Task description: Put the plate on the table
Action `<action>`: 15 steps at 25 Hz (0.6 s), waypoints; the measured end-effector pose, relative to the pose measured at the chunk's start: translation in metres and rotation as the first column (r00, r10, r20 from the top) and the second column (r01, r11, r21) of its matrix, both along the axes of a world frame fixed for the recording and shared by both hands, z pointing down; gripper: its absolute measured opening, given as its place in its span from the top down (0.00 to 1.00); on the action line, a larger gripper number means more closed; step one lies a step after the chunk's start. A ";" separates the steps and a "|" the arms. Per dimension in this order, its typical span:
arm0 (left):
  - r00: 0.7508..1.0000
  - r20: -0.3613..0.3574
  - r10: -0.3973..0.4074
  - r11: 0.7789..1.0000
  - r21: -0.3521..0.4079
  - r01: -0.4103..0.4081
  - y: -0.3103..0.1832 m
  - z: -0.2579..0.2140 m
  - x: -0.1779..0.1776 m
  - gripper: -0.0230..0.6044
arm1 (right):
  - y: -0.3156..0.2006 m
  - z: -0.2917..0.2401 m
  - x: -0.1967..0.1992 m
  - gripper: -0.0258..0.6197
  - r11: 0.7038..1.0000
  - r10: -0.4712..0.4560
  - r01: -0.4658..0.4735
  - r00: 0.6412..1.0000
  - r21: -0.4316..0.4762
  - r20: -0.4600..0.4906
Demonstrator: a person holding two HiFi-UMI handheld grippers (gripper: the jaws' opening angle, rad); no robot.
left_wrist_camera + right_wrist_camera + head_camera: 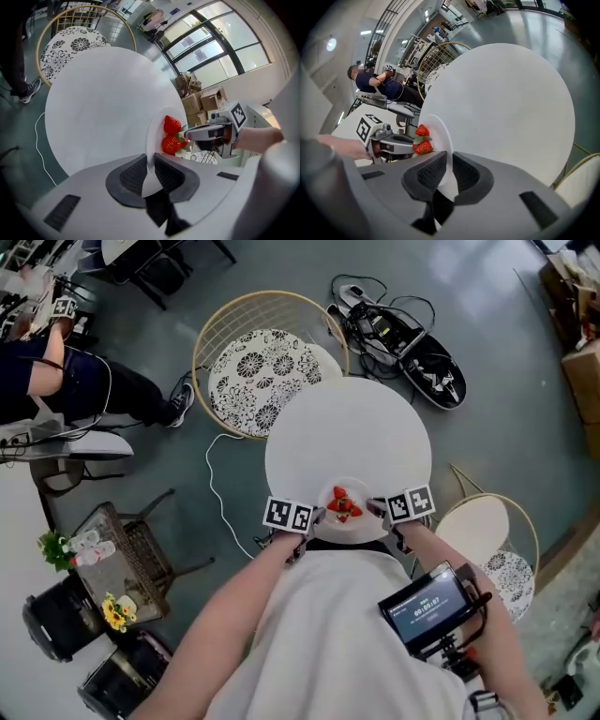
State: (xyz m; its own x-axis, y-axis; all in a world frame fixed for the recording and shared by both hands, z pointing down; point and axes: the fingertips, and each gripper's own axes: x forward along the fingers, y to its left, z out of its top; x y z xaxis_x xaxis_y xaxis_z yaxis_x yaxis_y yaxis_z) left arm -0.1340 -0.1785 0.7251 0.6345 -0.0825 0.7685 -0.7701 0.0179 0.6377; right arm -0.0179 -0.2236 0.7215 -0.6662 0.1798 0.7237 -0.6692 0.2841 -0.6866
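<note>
A small white plate (344,521) with strawberries (343,505) on it is held over the near edge of the round white table (349,437). My left gripper (313,517) is shut on the plate's left rim and my right gripper (376,512) is shut on its right rim. In the left gripper view the plate (155,136) stands edge-on between the pads with the strawberries (171,136) beyond, and the right gripper (197,133) opposite. The right gripper view shows the plate (443,140), strawberries (423,139) and the left gripper (405,143).
A round rattan chair with a patterned cushion (262,367) stands behind the table at left; another chair (487,531) at right. Cables and a black device (403,343) lie on the floor. A seated person (66,381) is at far left. A phone (427,606) is mounted near my right arm.
</note>
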 end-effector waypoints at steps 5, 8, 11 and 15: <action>0.995 0.034 0.098 0.995 -0.007 -0.098 -0.017 0.014 -0.009 0.91 | -0.012 0.014 -0.007 0.93 1.000 0.019 -0.019 0.999 0.007 -0.039; 0.991 0.056 0.123 0.992 -0.011 -0.122 -0.045 0.022 -0.004 0.91 | -0.038 0.023 -0.002 0.93 0.999 0.043 -0.042 0.998 0.018 -0.053; 0.989 0.077 0.128 0.992 -0.018 -0.127 -0.064 0.028 -0.005 0.91 | -0.056 0.027 -0.002 0.93 0.997 0.066 -0.064 0.996 0.037 -0.065; 0.983 0.111 0.150 0.989 -0.021 -0.148 -0.087 0.032 -0.006 0.90 | -0.075 0.029 -0.003 0.93 0.995 0.088 -0.084 0.993 0.062 -0.075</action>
State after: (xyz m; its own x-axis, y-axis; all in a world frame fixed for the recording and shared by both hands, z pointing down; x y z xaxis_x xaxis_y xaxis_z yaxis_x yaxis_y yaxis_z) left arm -0.1404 -0.2655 0.7575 0.5490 0.0163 0.8357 -0.8311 -0.0952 0.5479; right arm -0.0206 -0.2991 0.7503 -0.6187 0.0800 0.7815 -0.7435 0.2615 -0.6155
